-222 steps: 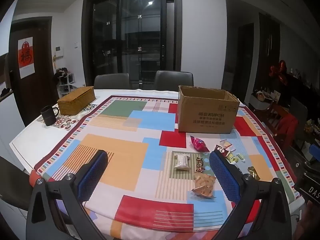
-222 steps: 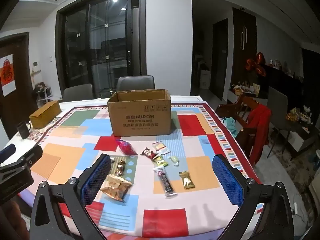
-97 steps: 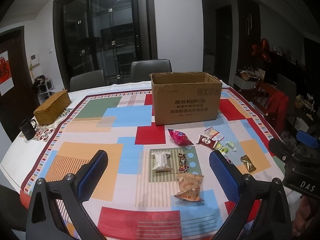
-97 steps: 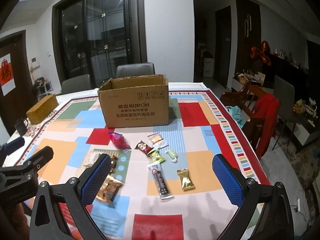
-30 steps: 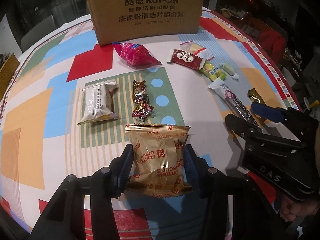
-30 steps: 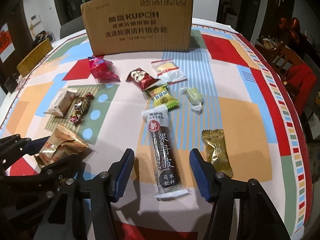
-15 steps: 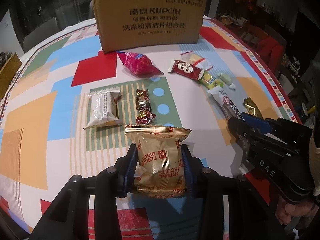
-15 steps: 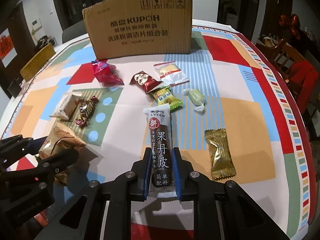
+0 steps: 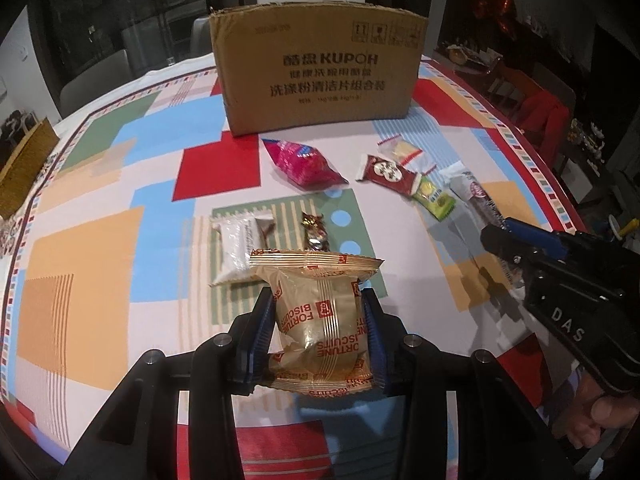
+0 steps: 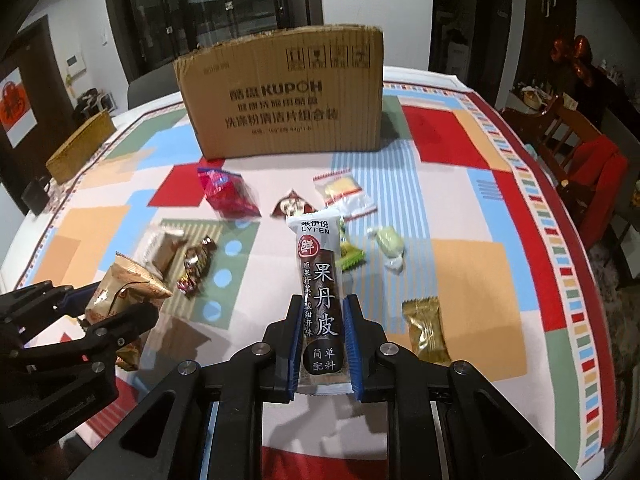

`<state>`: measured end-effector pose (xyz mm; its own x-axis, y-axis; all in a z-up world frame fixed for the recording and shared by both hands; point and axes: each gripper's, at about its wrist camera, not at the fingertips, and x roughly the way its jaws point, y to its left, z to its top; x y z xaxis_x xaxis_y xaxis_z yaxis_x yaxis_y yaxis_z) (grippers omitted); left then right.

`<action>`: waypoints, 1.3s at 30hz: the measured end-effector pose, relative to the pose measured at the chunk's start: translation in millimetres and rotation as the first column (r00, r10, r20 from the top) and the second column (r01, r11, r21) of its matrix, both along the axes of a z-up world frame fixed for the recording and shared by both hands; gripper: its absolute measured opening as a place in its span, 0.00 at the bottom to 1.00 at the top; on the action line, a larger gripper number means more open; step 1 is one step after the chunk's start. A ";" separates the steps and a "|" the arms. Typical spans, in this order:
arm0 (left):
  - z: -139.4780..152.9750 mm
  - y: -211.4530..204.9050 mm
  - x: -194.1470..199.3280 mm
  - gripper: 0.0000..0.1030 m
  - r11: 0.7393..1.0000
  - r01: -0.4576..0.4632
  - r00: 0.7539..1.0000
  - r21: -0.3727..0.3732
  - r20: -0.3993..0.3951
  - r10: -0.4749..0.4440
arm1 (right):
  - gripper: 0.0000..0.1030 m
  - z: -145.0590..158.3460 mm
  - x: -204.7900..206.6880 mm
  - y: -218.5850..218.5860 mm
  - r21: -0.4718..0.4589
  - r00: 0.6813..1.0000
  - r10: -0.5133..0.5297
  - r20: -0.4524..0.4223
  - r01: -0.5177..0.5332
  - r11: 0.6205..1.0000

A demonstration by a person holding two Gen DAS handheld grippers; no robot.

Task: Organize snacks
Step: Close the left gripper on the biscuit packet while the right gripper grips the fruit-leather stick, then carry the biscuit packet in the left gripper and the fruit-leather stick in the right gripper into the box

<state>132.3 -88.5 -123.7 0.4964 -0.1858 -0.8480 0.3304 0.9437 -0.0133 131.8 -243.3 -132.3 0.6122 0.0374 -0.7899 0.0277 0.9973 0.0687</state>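
My left gripper (image 9: pixel 316 308) is shut on a tan fortune biscuits packet (image 9: pixel 316 320) and holds it above the tablecloth. My right gripper (image 10: pixel 322 312) is shut on a long black-and-white fruit bar (image 10: pixel 320 280), lifted off the table. The cardboard box (image 9: pixel 316 84) stands upright at the far middle, also in the right wrist view (image 10: pixel 280 108). Loose snacks lie between: a pink packet (image 9: pixel 300 162), a white packet (image 9: pixel 240 248), a foil candy (image 9: pixel 316 232), a red packet (image 9: pixel 386 172), a green packet (image 9: pixel 434 198), a gold packet (image 10: pixel 426 330), a pale green candy (image 10: pixel 390 244).
A colourful patchwork tablecloth (image 9: pixel 100 240) covers the table. A woven box (image 10: pixel 80 152) and a dark mug (image 10: pixel 34 196) sit at the far left. Chairs stand behind the table, and a red-draped chair (image 10: pixel 592 176) stands at the right.
Both grippers closed on their snacks and lifted them off the table. Both have risen and drawn a little closer to the box.
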 end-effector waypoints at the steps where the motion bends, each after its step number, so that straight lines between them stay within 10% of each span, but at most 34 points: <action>1: 1.5 0.9 0.6 0.40 1.000 0.000 1.000 0.000 0.002 0.000 | 0.20 1.6 0.5 0.0 0.001 1.000 -0.001 0.003 0.001 1.000; 39: 84.3 3.5 59.5 0.40 0.999 -0.008 0.988 -0.054 0.155 0.017 | 0.20 87.3 45.4 -8.2 -0.007 0.982 -0.046 0.183 0.048 0.999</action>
<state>191.8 -85.0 -39.4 0.6240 -0.2213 -0.7494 0.3205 0.9472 -0.0128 177.2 -251.5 -45.0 0.7472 -0.0032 -0.6646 0.0626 0.9959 0.0656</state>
